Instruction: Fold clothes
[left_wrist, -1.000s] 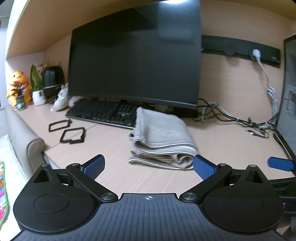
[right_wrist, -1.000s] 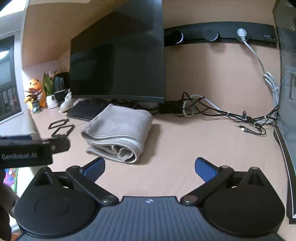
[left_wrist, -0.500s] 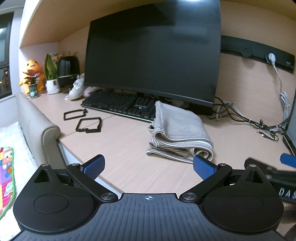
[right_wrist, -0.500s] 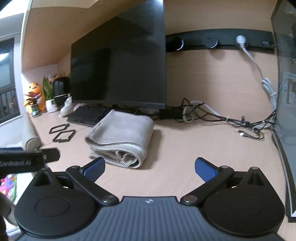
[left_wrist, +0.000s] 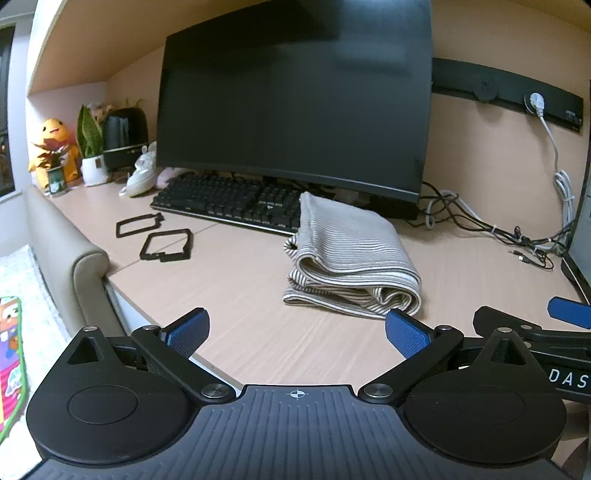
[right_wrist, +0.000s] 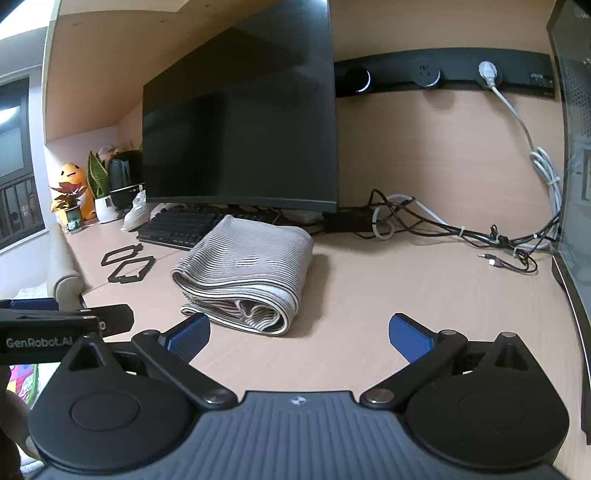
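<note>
A grey-and-white striped garment (left_wrist: 351, 258) (right_wrist: 247, 269) lies folded in a thick bundle on the light wooden desk (left_wrist: 240, 295), in front of the monitor. My left gripper (left_wrist: 297, 330) hovers open over the desk's near edge, short of the bundle, with nothing between its blue pads. My right gripper (right_wrist: 299, 334) is open too, near the bundle's front right corner and not touching it. Each wrist view catches the other gripper at its side edge.
A big dark monitor (left_wrist: 295, 99) and black keyboard (left_wrist: 221, 201) stand behind the garment. Two black frames (left_wrist: 166, 243) lie at left, near plants and a plush toy (left_wrist: 55, 147). Tangled cables (right_wrist: 461, 232) run along the back right. A padded chair back (left_wrist: 66, 258) meets the desk's left edge.
Both grippers have drawn back and up from the folded garment, which looks smaller and farther now. The left view has swung rightward across the desk. The garment has not moved.
</note>
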